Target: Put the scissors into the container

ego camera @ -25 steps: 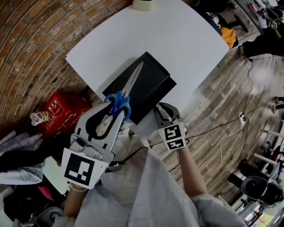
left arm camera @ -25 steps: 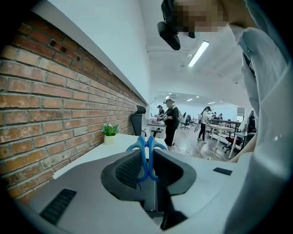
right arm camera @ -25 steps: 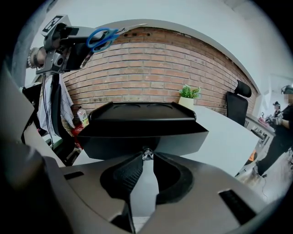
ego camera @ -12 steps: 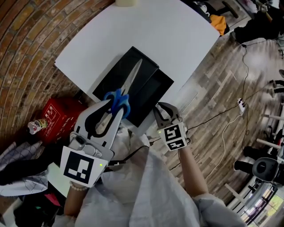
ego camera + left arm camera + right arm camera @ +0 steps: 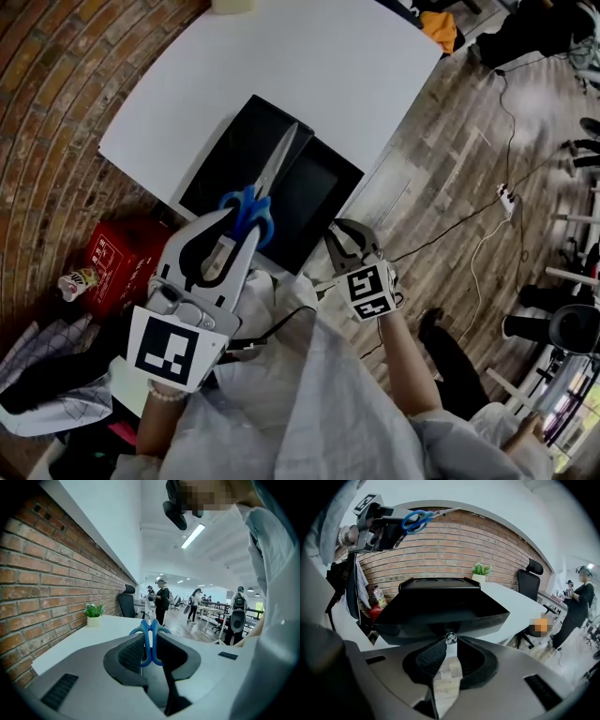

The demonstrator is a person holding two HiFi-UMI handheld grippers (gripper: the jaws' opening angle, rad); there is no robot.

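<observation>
In the head view, the scissors [image 5: 267,178] are being held by their blue handles in the left gripper [image 5: 239,220], whose jaws are clamped on them at lower centre. The blades are pointing up and right over the black container [image 5: 230,141] on the white table [image 5: 309,47]. Against a second ago, table and container are being seen further toward the upper left, while the scissors are being kept at much the same spot in the frame. As a result the blades are now lying over the container's middle rather than toward its upper corner. The right gripper [image 5: 339,246] is being kept at the container's lower right edge.

In the left gripper view, the scissors [image 5: 145,640] are being pinched at the handles between the ribbed pads at centre frame; nothing is being let go yet.

In the right gripper view, the jaws are being held together on a small metal knob [image 5: 450,638] at the container's [image 5: 440,606] near edge. The scissors [image 5: 417,520] are showing at upper left, clear above the container. The placing is judged nearly lined up, with lowering and letting go not yet done
</observation>
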